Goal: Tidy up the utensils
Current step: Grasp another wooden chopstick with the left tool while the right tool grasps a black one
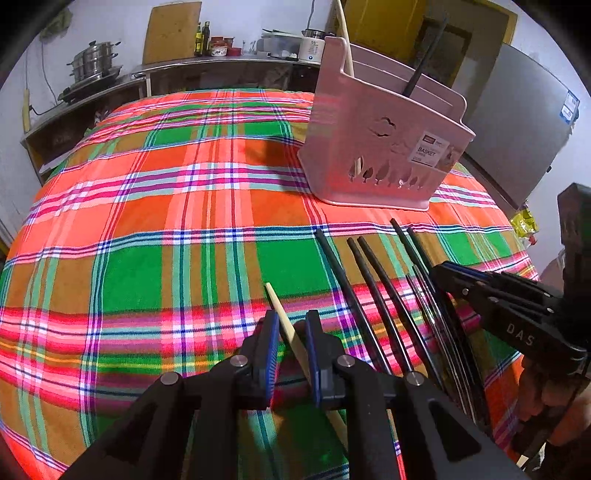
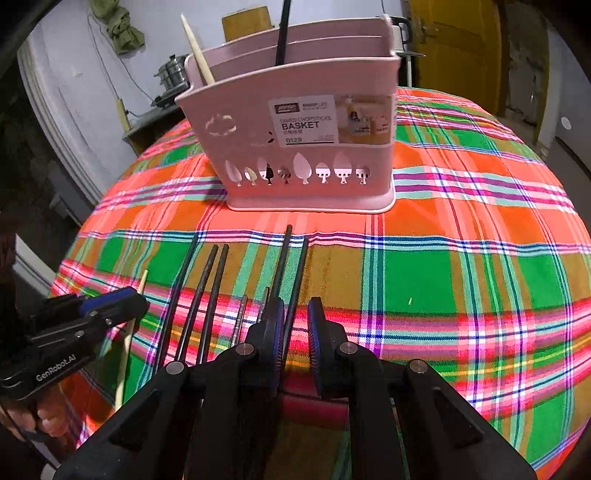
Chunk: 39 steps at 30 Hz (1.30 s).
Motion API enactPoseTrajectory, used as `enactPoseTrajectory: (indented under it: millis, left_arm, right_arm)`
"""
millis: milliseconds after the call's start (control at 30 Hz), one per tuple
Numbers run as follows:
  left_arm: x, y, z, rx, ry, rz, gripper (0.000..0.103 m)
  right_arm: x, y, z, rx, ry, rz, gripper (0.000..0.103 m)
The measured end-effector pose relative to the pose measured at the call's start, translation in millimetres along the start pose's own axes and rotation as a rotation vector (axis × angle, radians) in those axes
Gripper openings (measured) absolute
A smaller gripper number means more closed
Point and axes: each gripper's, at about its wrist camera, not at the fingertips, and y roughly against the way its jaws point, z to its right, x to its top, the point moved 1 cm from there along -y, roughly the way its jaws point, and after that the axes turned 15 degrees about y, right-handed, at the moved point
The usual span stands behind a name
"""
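A pink chopstick basket (image 1: 380, 140) (image 2: 306, 147) stands on the plaid tablecloth and holds one wooden chopstick (image 2: 197, 51) and one black chopstick (image 2: 283, 33). Several black chopsticks (image 1: 373, 288) (image 2: 207, 295) lie side by side in front of it. My left gripper (image 1: 291, 332) is open around a loose wooden chopstick (image 1: 286, 325) that lies between its pads; the gripper shows in the right wrist view too (image 2: 136, 295). My right gripper (image 2: 296, 325) is open with the rightmost black chopstick (image 2: 295, 288) between its pads. In the left wrist view it sits over the black chopsticks' right side (image 1: 443, 273).
The round table (image 1: 147, 221) is covered in an orange, green and pink plaid cloth. Behind it are a steel counter with pots (image 1: 94, 62) and bottles, a grey fridge (image 1: 517, 122) at right, and a yellow door (image 2: 454, 44).
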Motion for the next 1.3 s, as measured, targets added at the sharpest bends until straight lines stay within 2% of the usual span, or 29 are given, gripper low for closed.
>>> enactPoseTrajectory:
  millis: [233,433,500,633,900,1300]
  left_arm:
    - [9,-6,1,0.007,0.037,-0.027,0.015]
    - [12,-9,7,0.037,0.022,-0.028,0.014]
    - [14,-11,8,0.049,0.018,-0.03,0.009]
    - [18,-13,8,0.045,0.031,-0.045,0.006]
    - [23,3,13,0.022,0.022,-0.028,0.005]
    - [53,67,34,-0.035,-0.026,0.097,0.005]
  right_arm:
    - [18,-12,4,-0.014,0.002,-0.039,0.014]
    - [25,-18,1,-0.036,0.033,-0.058,0.012]
    - [26,-19,1,-0.037,0.038,-0.062,0.007]
    - [26,-17,8,-0.01,0.016,-0.056,0.007]
    - [31,7,13,0.006,0.0,0.0,0.006]
    - [66,74,12,-0.027,0.027,0.149,0.006]
